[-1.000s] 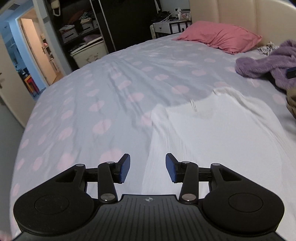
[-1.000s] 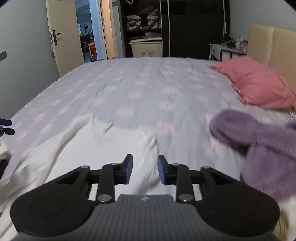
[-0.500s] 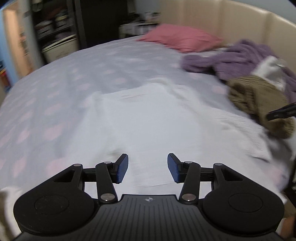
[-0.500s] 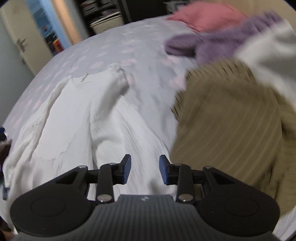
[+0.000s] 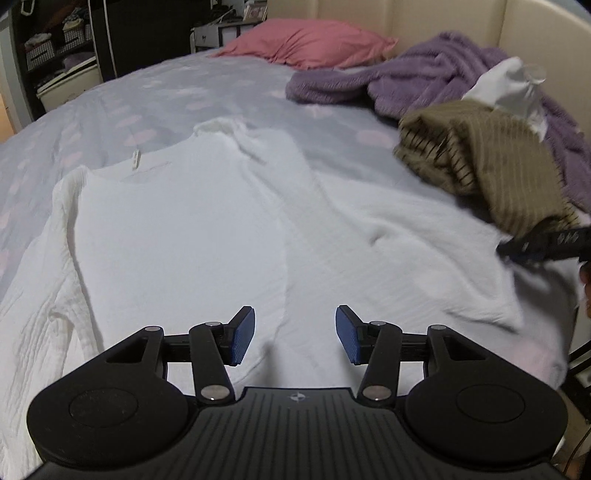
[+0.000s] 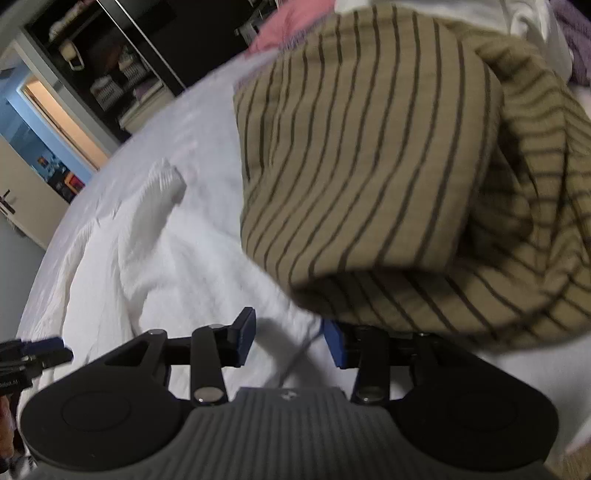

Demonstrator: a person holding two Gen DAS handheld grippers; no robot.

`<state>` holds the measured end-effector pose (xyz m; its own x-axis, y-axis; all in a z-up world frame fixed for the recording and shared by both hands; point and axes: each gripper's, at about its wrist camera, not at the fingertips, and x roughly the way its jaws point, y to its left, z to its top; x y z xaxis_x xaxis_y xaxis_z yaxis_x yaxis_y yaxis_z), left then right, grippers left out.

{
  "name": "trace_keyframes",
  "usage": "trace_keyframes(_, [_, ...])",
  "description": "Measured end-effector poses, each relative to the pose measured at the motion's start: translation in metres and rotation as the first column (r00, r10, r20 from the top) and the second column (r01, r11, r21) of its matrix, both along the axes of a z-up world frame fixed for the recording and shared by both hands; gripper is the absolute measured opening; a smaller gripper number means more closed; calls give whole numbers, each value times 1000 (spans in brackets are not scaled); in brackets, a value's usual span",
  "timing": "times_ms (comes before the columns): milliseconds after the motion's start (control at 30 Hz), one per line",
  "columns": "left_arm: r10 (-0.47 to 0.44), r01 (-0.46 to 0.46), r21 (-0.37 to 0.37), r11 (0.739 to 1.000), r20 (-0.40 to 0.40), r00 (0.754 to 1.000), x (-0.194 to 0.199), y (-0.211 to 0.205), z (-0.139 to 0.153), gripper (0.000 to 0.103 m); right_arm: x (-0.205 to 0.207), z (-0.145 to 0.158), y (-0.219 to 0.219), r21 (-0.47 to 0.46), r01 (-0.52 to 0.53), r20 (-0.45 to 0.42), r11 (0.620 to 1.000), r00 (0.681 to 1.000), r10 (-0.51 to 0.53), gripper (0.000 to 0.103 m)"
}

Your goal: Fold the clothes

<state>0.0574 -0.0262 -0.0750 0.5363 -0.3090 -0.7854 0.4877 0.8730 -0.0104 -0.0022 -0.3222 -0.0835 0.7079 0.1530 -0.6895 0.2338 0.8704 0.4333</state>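
Note:
A white long-sleeved garment lies spread flat on the bed, neckline toward the far side. My left gripper hovers open just over its near part, with nothing between the pads. My right gripper is low over the same white garment. Its jaws are opening and only cloth lies below them, none pinched. An olive striped garment bulges right over its right finger. Each gripper shows at the edge of the other's view: the right gripper, the left gripper.
The olive striped garment is heaped beside the white one, with a purple fleece and a white cloth behind it. A pink pillow lies by the beige headboard. The dotted sheet stretches left toward dark shelves.
Both grippers dropped and swung toward the white garment's near part. The right view rolled, so the striped garment now fills it. The right jaws stand wider.

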Motion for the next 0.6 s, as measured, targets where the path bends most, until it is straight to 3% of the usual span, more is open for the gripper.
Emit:
trace_keyframes(33, [7, -7, -4, 1000, -9, 1000, 2, 0, -4, 46, 4, -1, 1, -19, 0, 20, 1000, 1000, 1, 44])
trace_keyframes(100, [20, -20, -19, 1000, -22, 1000, 5, 3, -8, 46, 9, -4, 3, -53, -17, 38, 998, 999, 19, 30])
trace_keyframes(133, [24, -25, -28, 999, -23, 999, 6, 3, -10, 46, 10, -5, 3, -67, -25, 41, 997, 999, 28, 7])
trace_keyframes(333, [30, -31, -59, 998, -25, 999, 10, 3, -18, 46, 0, 23, -14, 17, -59, 117, 998, 992, 56, 8])
trace_keyframes(600, [35, -37, -60, 998, -32, 999, 12, 10, -32, 46, -29, 121, -71, 0, 94, 292, 996, 952, -90, 7])
